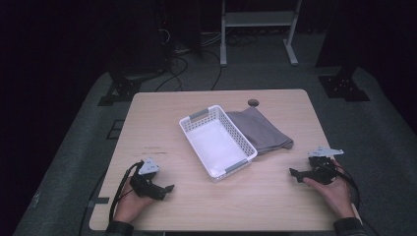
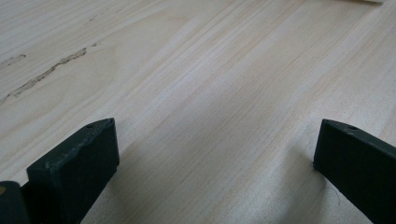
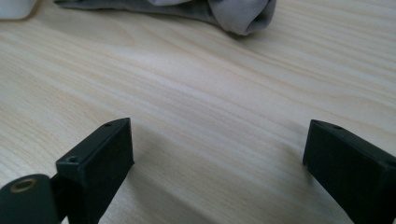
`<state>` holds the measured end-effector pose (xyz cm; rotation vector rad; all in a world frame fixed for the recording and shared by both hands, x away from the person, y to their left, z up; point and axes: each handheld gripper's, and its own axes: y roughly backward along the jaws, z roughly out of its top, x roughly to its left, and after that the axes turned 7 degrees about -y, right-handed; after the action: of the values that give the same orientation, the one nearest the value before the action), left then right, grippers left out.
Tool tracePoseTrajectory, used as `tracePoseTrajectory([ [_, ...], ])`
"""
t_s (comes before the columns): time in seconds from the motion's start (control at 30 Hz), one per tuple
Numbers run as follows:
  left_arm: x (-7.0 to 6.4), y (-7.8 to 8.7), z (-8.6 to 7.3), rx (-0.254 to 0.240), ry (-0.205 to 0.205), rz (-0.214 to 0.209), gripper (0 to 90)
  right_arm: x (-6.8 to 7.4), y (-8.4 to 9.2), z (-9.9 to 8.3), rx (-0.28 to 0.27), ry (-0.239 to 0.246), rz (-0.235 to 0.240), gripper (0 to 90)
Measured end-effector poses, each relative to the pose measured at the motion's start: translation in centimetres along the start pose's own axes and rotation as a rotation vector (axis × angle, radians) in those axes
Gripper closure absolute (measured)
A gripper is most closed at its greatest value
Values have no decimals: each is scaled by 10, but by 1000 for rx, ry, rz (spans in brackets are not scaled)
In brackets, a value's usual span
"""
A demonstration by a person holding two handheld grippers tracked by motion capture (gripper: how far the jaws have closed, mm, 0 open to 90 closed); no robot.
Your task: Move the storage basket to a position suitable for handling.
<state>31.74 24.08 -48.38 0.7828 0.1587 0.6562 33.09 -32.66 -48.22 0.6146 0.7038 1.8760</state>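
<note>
Counter point(image 1: 275, 196) carries a white basket point(image 1: 218, 141) and a grey cloth point(image 1: 260, 130); both tongs rest low on it, near the person's edge.

Left tongs point(image 1: 169, 188): held in the left hand point(image 1: 129, 201), jaws apart, nothing between them. In the left gripper view bare wood point(image 2: 210, 93) lies between and ahead of the jaws, with a scuff mark point(image 2: 46, 74) off to their left.

Right tongs point(image 1: 293, 173): held in the right hand point(image 1: 337, 191), jaws apart, nothing between them. In the right gripper view the cloth's folded end point(image 3: 238, 14) lies ahead of these jaws, well apart from them, and a corner of the basket point(image 3: 16, 7) shows ahead at far left.

Basket sits between the two tongs and beyond them, open side up, empty inside. Cloth lies beyond the right tongs, touching the basket's far long side.
</note>
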Motion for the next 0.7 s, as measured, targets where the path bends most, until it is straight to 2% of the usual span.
tracePoseTrajectory([
  [0.2,0,0,0,0,0,0,0,1,11,5,-19,-31,20,77],
  [0.43,0,0,0,0,0,0,0,6,20,15,-44,-27,26,77],
  [0.5,0,0,0,4,0,0,0,7,22,18,-56,-28,36,128],
  [0.57,0,0,0,3,0,0,0,9,23,20,-72,-27,49,129],
  [0.7,0,0,0,4,0,0,0,14,25,27,-67,-12,57,131],
])
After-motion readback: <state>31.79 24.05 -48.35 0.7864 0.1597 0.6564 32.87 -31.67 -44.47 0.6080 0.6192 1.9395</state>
